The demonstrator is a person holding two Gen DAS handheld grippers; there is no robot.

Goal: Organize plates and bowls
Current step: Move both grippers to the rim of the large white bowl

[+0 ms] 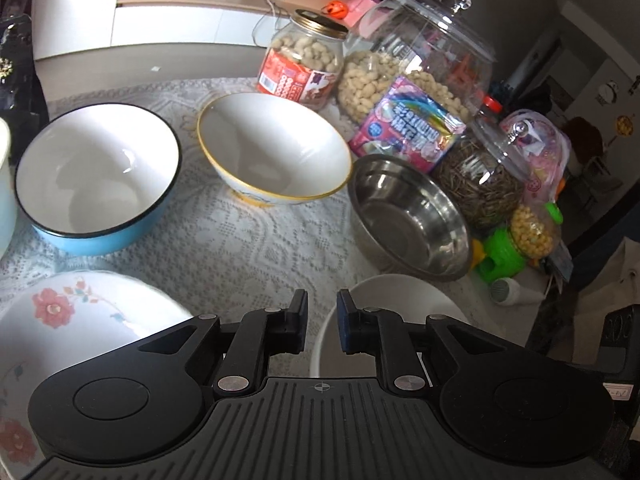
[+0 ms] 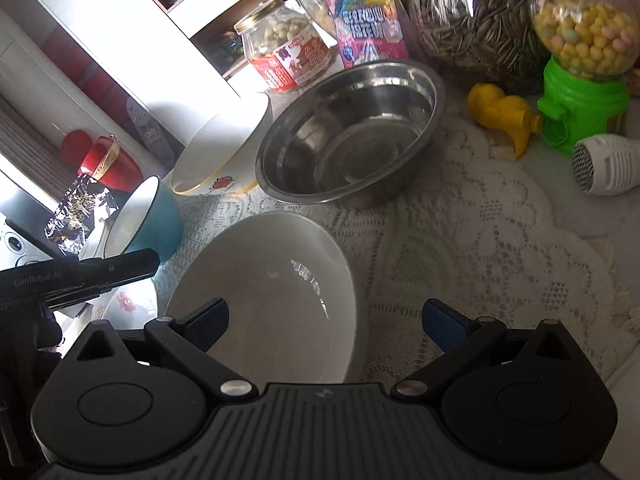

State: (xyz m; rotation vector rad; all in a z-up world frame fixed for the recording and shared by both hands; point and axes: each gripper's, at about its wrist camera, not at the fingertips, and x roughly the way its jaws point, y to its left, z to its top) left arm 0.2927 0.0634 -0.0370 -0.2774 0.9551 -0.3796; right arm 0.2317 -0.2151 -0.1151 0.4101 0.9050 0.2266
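On the lace-covered table stand a blue bowl (image 1: 96,180), a gold-rimmed white bowl (image 1: 276,148), a steel bowl (image 1: 408,216), a plain white bowl (image 1: 400,296) and a flowered plate (image 1: 72,320). My left gripper (image 1: 322,326) hovers with its jaws narrowly apart above the near left rim of the plain white bowl, holding nothing. My right gripper (image 2: 325,322) is wide open, with its left finger over the plain white bowl (image 2: 264,292) and its right finger outside the bowl's right rim. The steel bowl (image 2: 352,132), gold-rimmed bowl (image 2: 224,152) and blue bowl (image 2: 152,220) lie beyond.
Jars of peanuts (image 1: 304,60) and seeds (image 1: 480,184), a snack packet (image 1: 408,124), a green candy dispenser (image 2: 580,60), a yellow toy (image 2: 504,116) and a white device (image 2: 604,164) crowd the far and right side. The left gripper's body (image 2: 80,276) shows at left.
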